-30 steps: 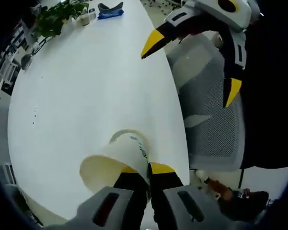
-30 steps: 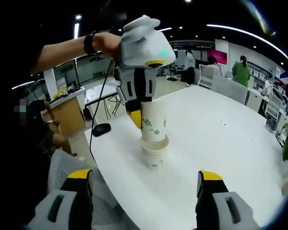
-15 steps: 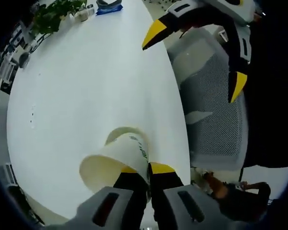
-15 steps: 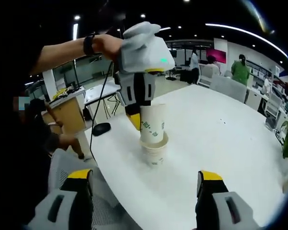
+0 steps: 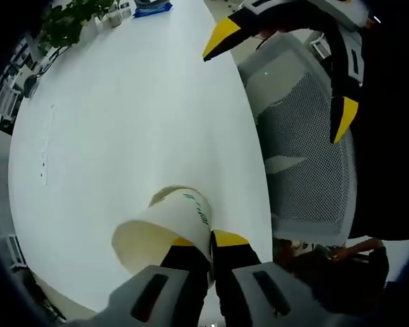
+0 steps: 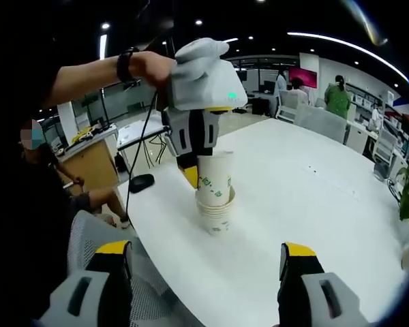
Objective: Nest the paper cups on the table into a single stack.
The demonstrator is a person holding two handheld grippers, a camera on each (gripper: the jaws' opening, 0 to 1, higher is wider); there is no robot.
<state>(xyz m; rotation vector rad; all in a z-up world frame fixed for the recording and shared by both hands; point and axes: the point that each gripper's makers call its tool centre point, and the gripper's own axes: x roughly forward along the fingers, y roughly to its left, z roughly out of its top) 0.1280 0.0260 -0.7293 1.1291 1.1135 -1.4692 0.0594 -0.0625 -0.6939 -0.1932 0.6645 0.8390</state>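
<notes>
Item: white paper cup with green print (image 6: 213, 180), upright, partly seated in the stack of white paper cups (image 6: 215, 214), which is standing near the edge of the white oval table (image 5: 123, 136).

Left gripper (image 6: 194, 160): grey-bodied, yellow-tipped, coming down from above in the right gripper view; its jaws are pinching the wall of the printed cup (image 5: 167, 228) at the rim, one inside, one outside.

Right gripper (image 6: 204, 262): jaws standing wide apart, holding nothing, hanging short of the stack; it is also showing over the grey mesh office chair (image 5: 296, 150) beside the table.

Background: green potted plant (image 5: 71, 20) sitting at the far end.
</notes>
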